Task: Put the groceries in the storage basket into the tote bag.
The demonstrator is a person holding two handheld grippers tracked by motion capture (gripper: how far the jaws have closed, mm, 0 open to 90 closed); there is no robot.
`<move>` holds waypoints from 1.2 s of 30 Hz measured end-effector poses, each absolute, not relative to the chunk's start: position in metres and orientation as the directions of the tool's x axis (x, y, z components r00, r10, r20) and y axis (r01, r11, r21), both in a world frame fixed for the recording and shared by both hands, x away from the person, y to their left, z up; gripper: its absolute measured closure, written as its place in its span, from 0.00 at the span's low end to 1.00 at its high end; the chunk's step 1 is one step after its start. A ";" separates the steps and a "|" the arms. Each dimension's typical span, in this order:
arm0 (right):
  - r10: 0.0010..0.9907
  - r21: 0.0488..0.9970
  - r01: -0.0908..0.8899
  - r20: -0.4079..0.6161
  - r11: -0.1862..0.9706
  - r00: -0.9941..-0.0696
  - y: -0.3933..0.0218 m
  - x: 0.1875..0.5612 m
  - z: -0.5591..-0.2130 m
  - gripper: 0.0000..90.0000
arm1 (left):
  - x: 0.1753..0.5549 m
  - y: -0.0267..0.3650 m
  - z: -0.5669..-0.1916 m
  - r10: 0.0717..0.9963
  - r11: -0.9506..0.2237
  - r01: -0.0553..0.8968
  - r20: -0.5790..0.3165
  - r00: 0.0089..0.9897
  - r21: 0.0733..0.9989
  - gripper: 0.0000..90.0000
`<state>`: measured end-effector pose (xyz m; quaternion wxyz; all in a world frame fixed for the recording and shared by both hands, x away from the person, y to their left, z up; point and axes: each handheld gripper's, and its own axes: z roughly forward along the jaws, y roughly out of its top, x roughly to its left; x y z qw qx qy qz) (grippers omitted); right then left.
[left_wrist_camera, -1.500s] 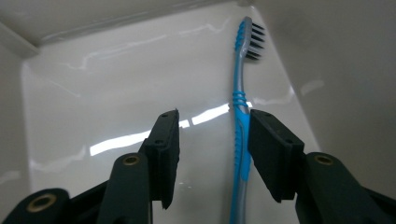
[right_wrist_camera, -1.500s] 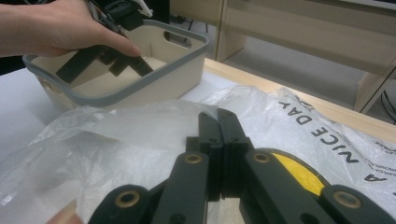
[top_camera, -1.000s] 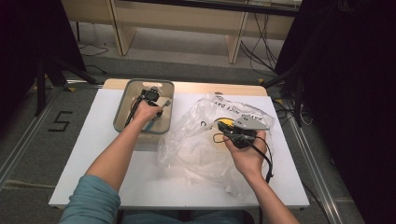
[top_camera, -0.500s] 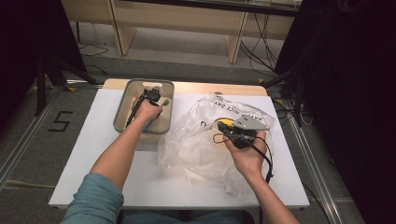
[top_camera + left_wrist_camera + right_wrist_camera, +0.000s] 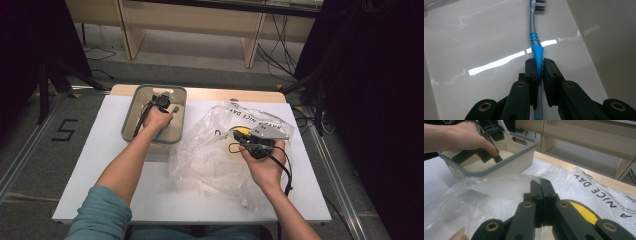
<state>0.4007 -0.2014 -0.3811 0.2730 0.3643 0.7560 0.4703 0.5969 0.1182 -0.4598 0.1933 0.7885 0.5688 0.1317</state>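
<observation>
- Nearest the viewer, two bare forearms reach forward from the bottom of the high view over a white surface point(image 5: 100, 150); the left arm wears a teal sleeve pushed up above the elbow.
- The right hand point(image 5: 265, 167) holds the right gripper point(image 5: 240, 136) level over a crumpled clear plastic bag point(image 5: 210, 155). Its fingers point(image 5: 536, 192) are pressed together, pinching a fold of the bag's film. A yellow, black-rimmed shape shows beside them.
- Farther off, the left arm stretches to a grey-rimmed beige bin point(image 5: 131, 116). The left hand point(image 5: 157, 118) tips the left gripper point(image 5: 538, 67) down into it.
- The left fingers point(image 5: 549, 72) have just been closing and now pinch the blue handle of a toothbrush point(image 5: 535, 45), which lies on the bin's glossy floor, bristles pointing away.
</observation>
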 end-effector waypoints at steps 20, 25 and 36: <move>0.808 0.912 0.289 -0.073 0.292 -0.584 -0.201 0.401 -0.381 1.00 | 0.588 0.131 -0.428 0.952 -0.185 0.773 -0.084 0.294 0.607 0.91; 0.808 0.912 0.288 -0.074 0.292 -0.584 -0.200 0.400 -0.381 1.00 | 0.582 0.136 -0.415 0.947 -0.173 0.743 -0.098 0.307 0.646 0.91; 0.810 0.912 0.288 -0.076 0.292 -0.582 -0.200 0.400 -0.382 1.00 | 0.573 0.142 -0.400 0.942 -0.168 0.701 -0.097 0.322 0.693 0.91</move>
